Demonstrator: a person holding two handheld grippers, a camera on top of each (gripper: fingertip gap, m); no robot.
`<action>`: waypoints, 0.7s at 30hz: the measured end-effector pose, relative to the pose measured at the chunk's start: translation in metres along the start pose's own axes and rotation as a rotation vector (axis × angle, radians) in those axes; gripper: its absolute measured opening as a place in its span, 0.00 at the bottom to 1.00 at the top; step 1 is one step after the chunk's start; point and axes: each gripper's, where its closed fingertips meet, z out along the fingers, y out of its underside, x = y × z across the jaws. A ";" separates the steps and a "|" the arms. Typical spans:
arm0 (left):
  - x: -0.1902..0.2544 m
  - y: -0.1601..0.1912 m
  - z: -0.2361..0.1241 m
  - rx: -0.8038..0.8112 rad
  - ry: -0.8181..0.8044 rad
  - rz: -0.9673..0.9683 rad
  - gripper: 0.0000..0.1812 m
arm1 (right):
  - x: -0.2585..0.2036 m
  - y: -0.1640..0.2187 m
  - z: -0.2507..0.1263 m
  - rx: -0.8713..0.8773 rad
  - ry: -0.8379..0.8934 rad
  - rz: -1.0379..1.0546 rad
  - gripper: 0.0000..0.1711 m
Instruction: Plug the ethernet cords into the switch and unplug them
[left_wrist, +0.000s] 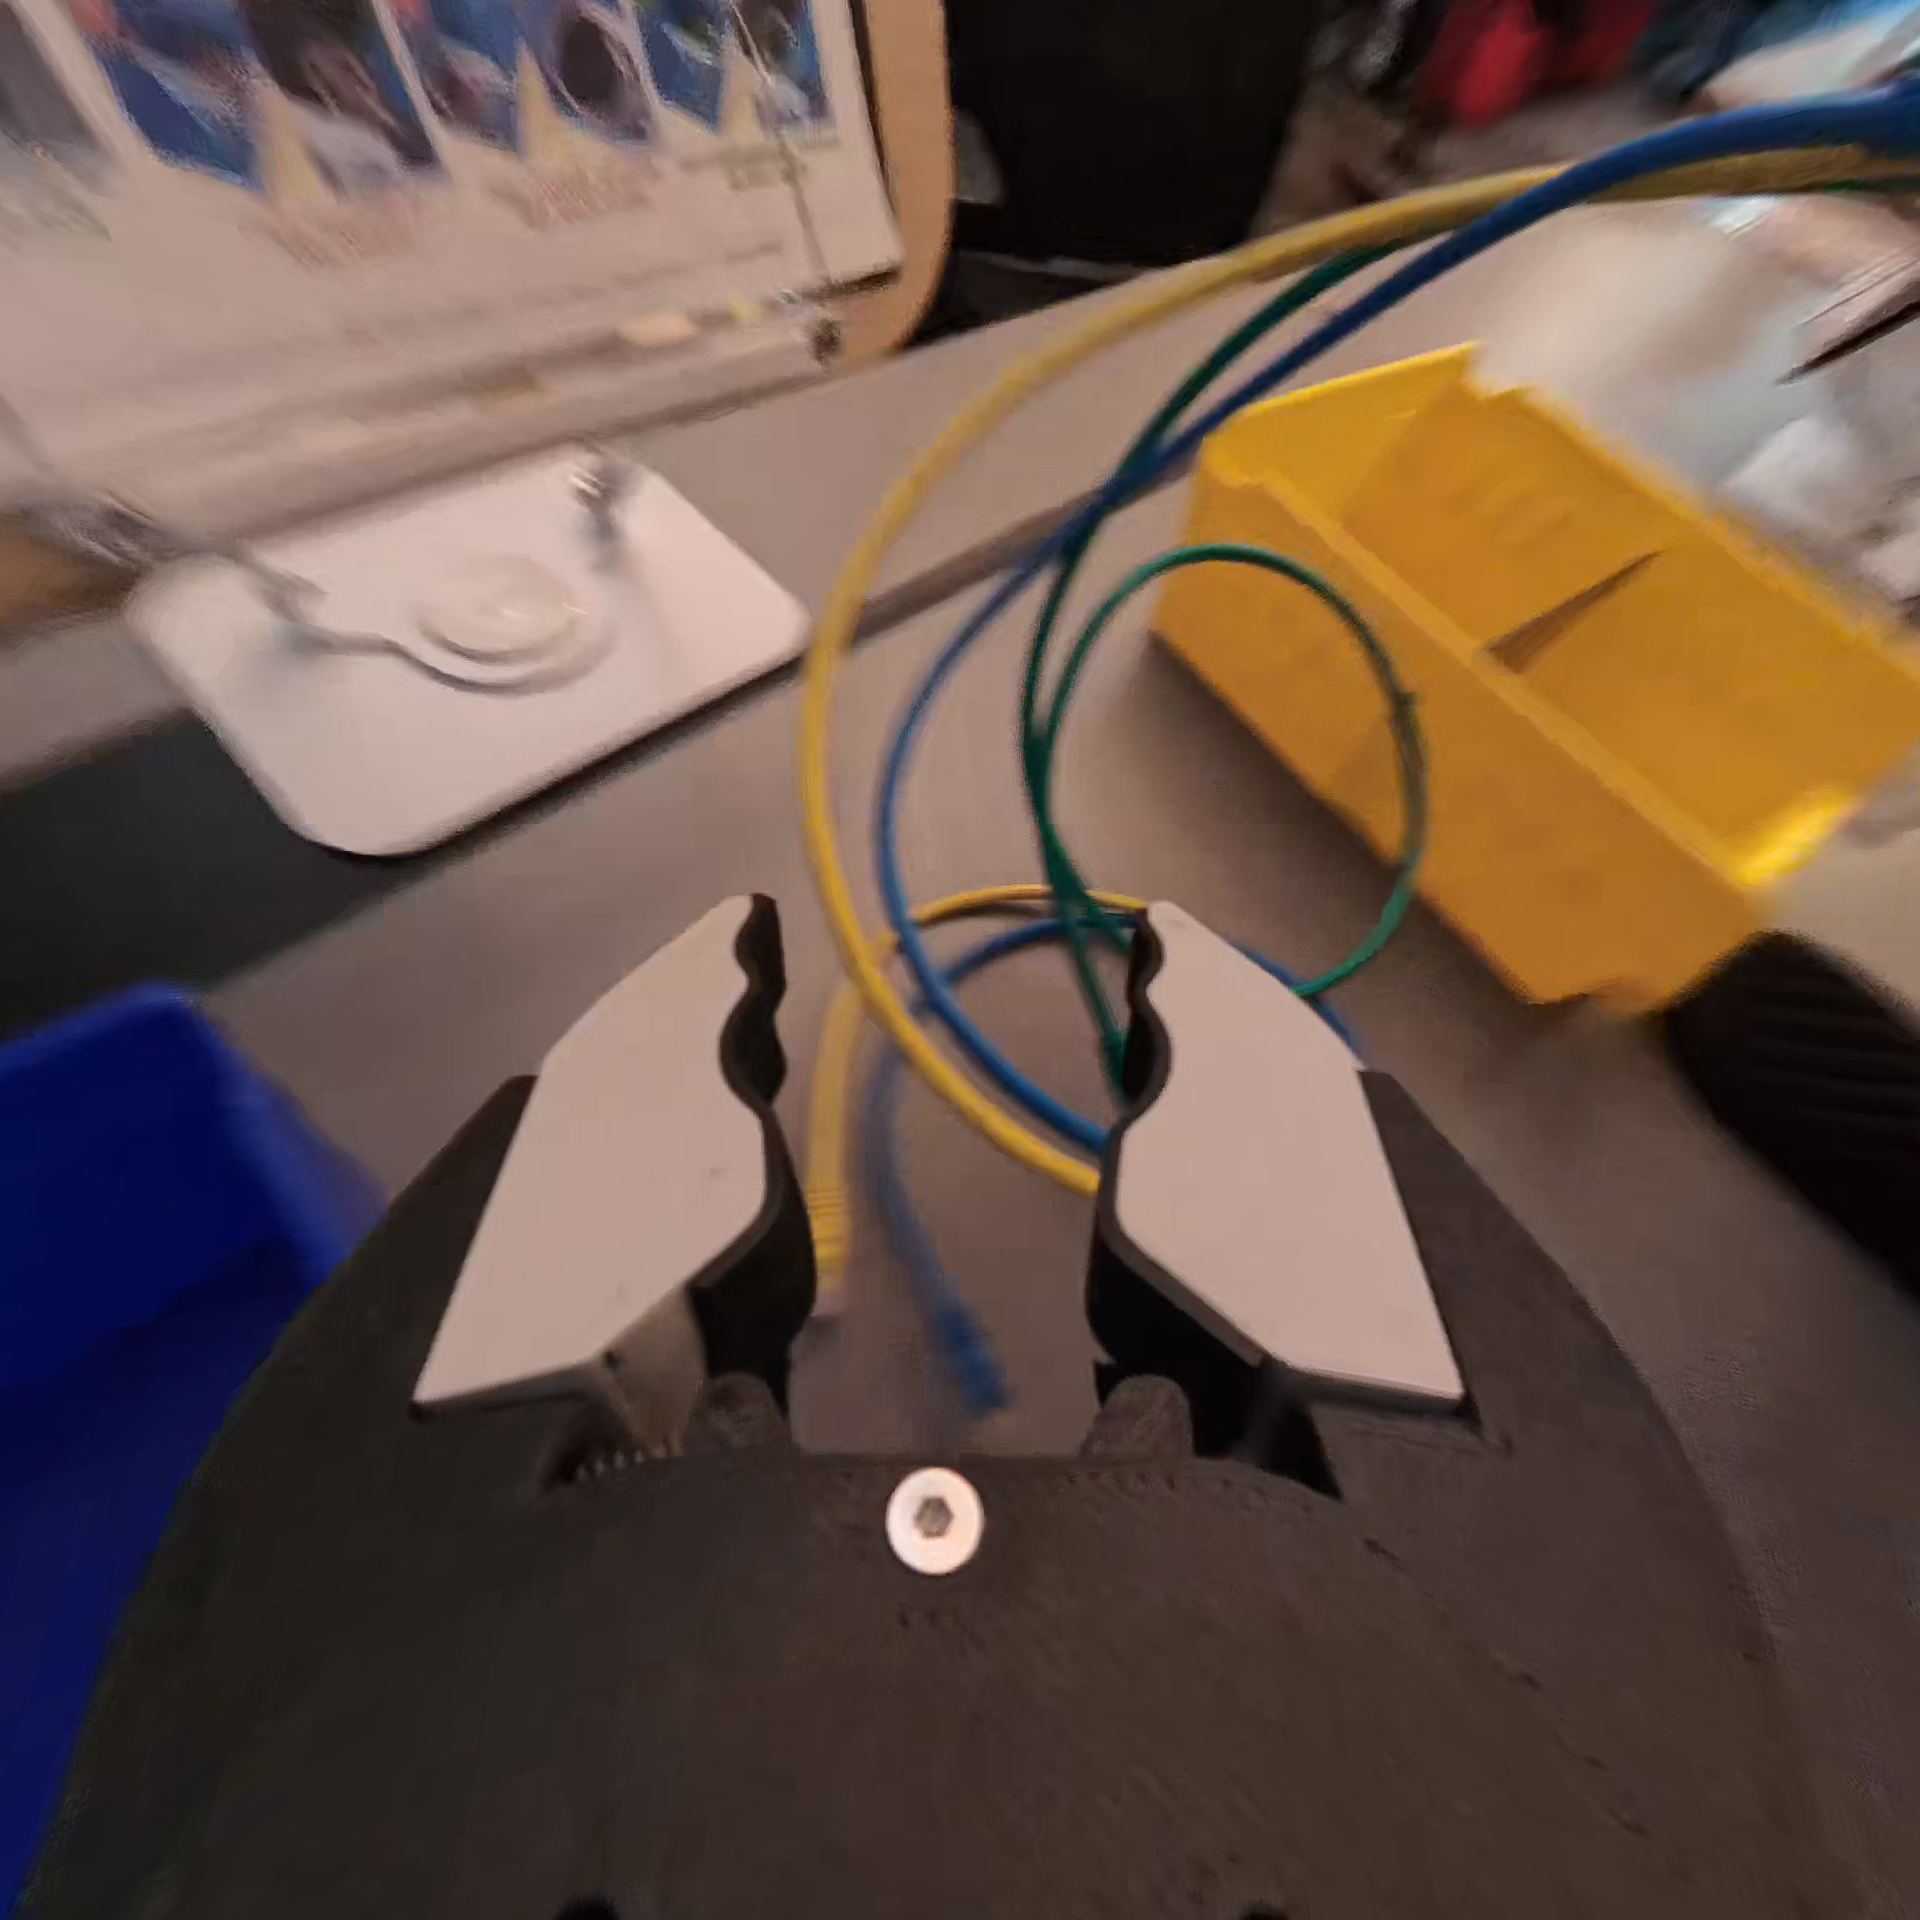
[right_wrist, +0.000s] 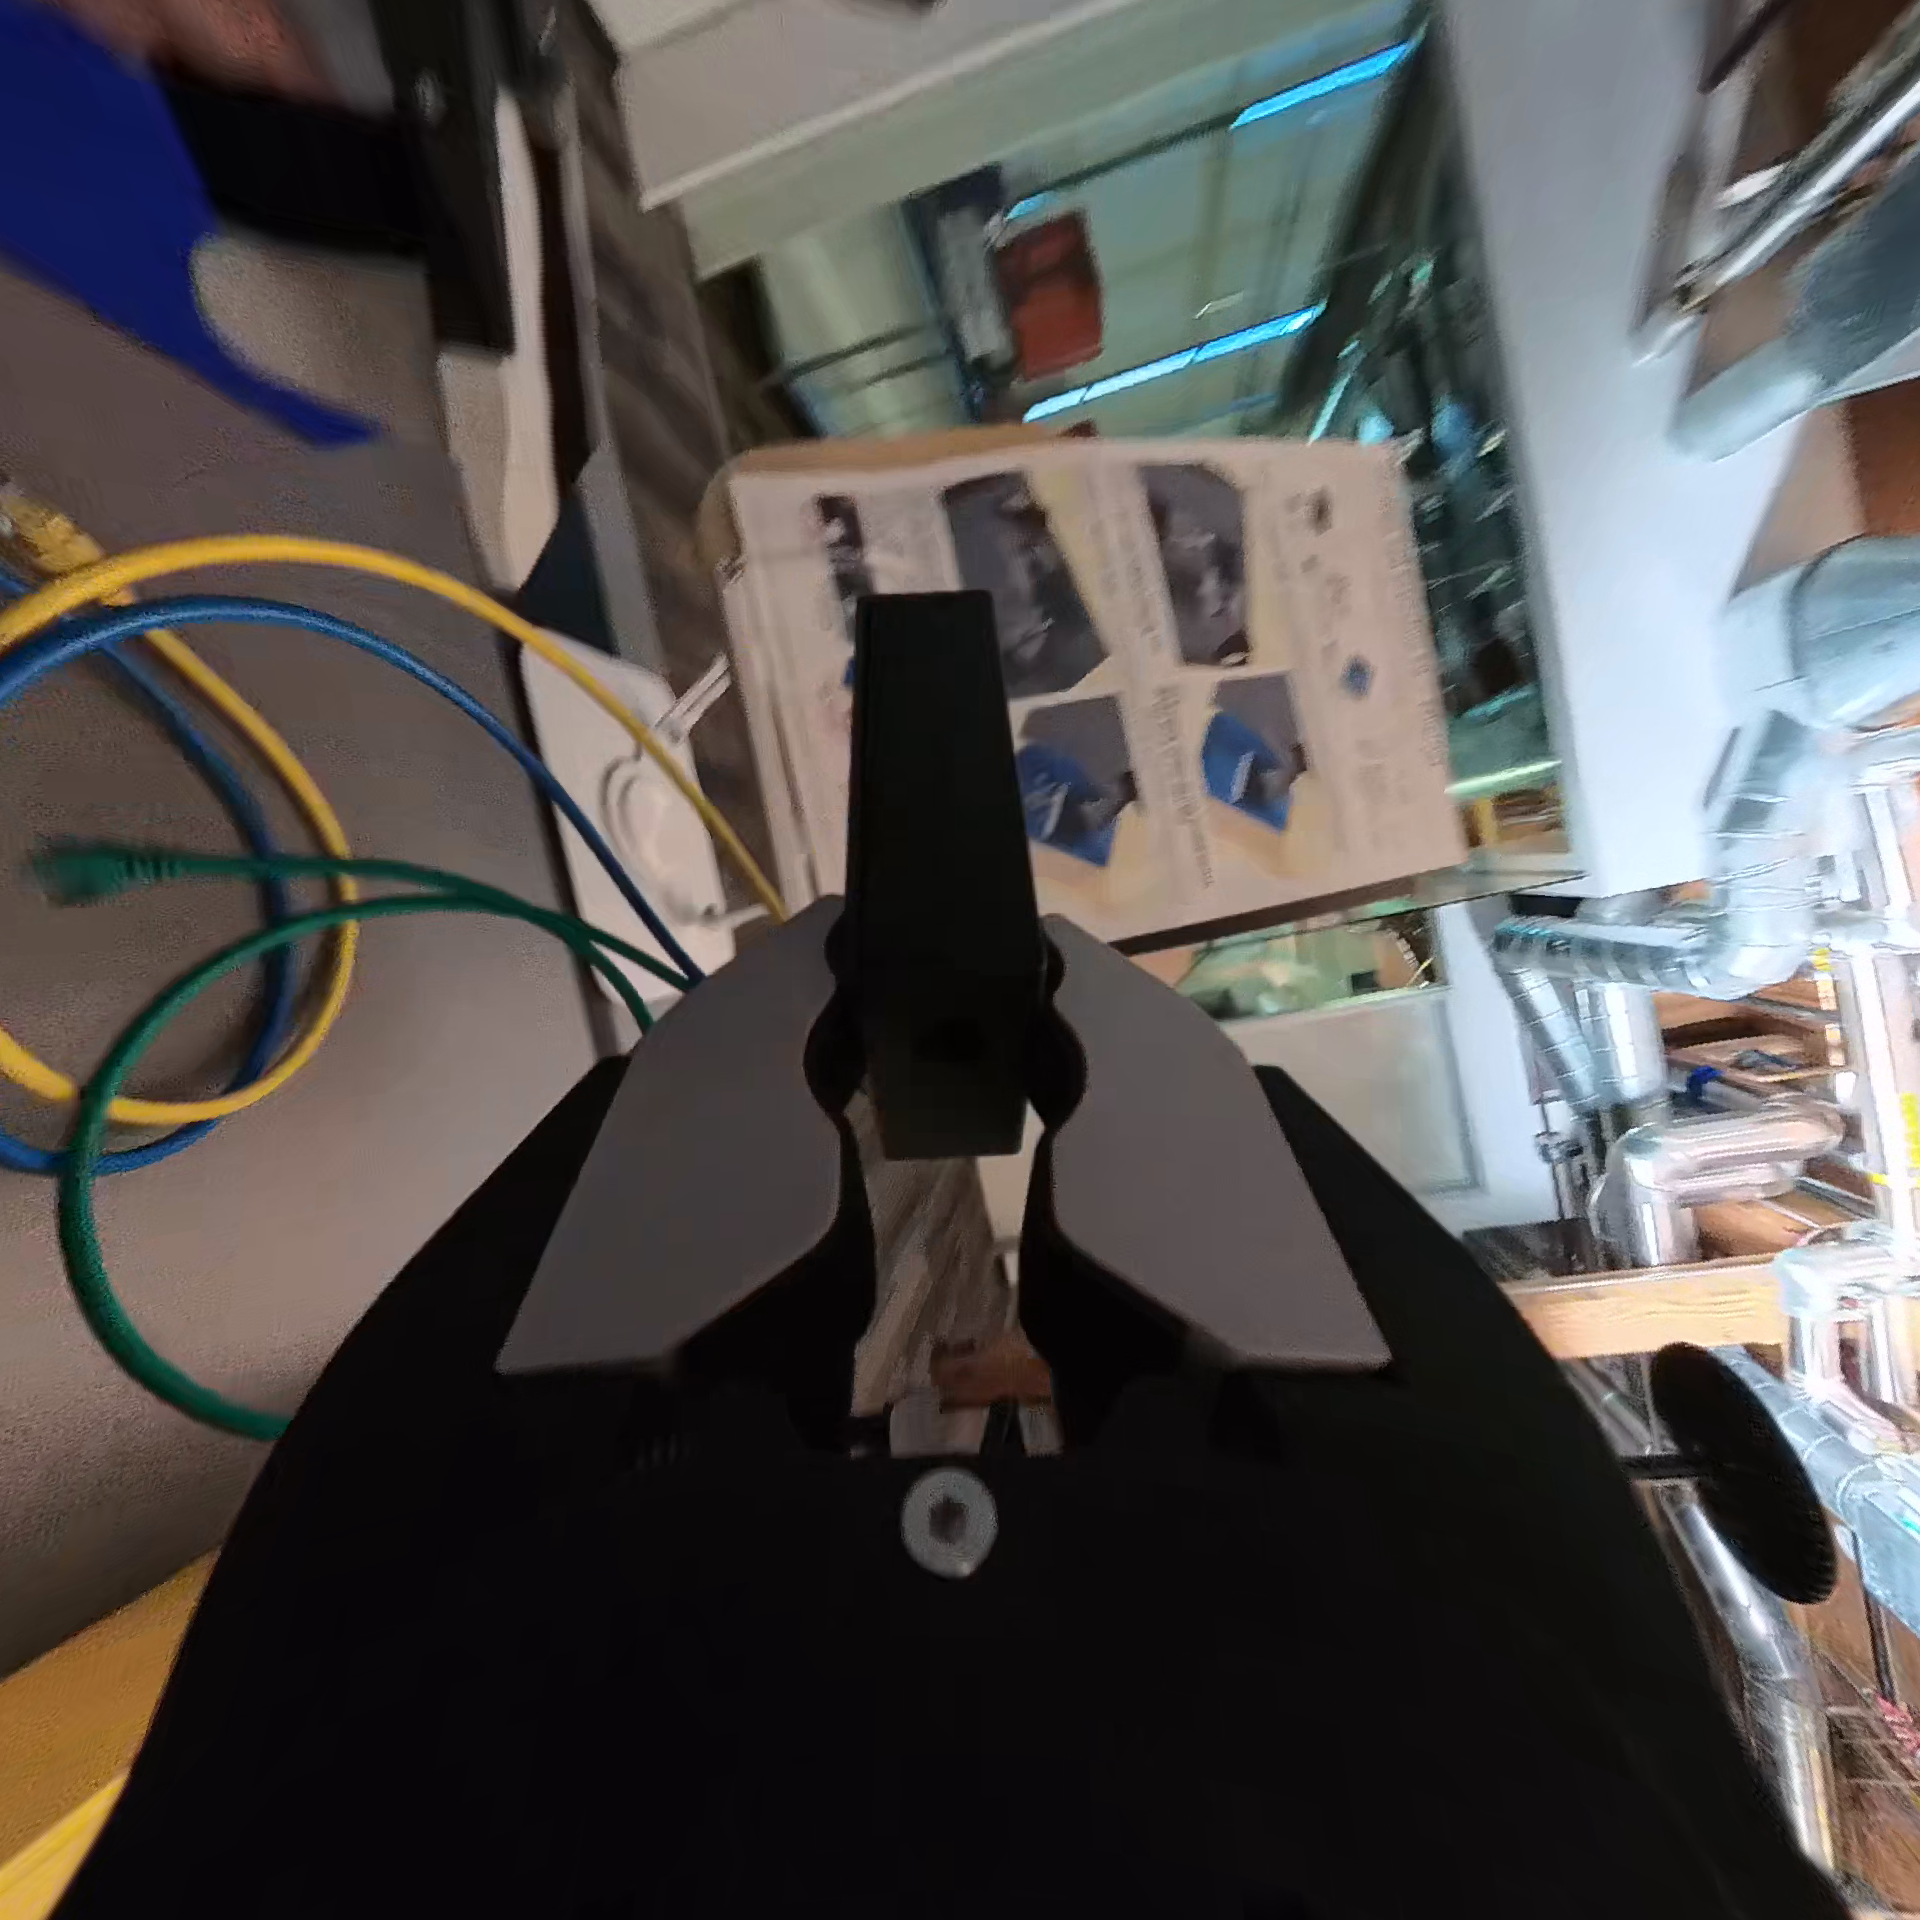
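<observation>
Right gripper (right_wrist: 940, 1023) clamps the black switch (right_wrist: 930, 831); left gripper (left_wrist: 956, 1029) gapes.

Yellow cord (left_wrist: 831, 665), blue cord (left_wrist: 914, 727), green cord (left_wrist: 1392, 707), yellow bin (left_wrist: 1538, 665), blue bin (left_wrist: 125, 1247).

Grey bench (left_wrist: 665, 862) carries a yellow divided bin (left_wrist: 1538, 665), a blue bin (left_wrist: 135, 1226), and a white stand base (left_wrist: 468, 665). Yellow cord (left_wrist: 831, 665), blue cord (left_wrist: 904, 748) and green cord (left_wrist: 1382, 665) lie looped and overlapping on it.
</observation>
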 end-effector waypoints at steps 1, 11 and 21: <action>-0.005 -0.007 -0.007 0.026 -0.084 0.107 0.40 | -0.008 0.005 0.007 -0.033 -0.029 -0.007 0.17; 0.094 -0.038 -0.031 0.326 -0.398 1.076 0.36 | -0.059 -0.015 0.022 -0.057 -0.208 -0.077 0.17; 0.104 -0.030 -0.033 0.385 -0.275 1.102 0.16 | -0.049 -0.044 0.005 0.162 -0.187 -0.042 0.24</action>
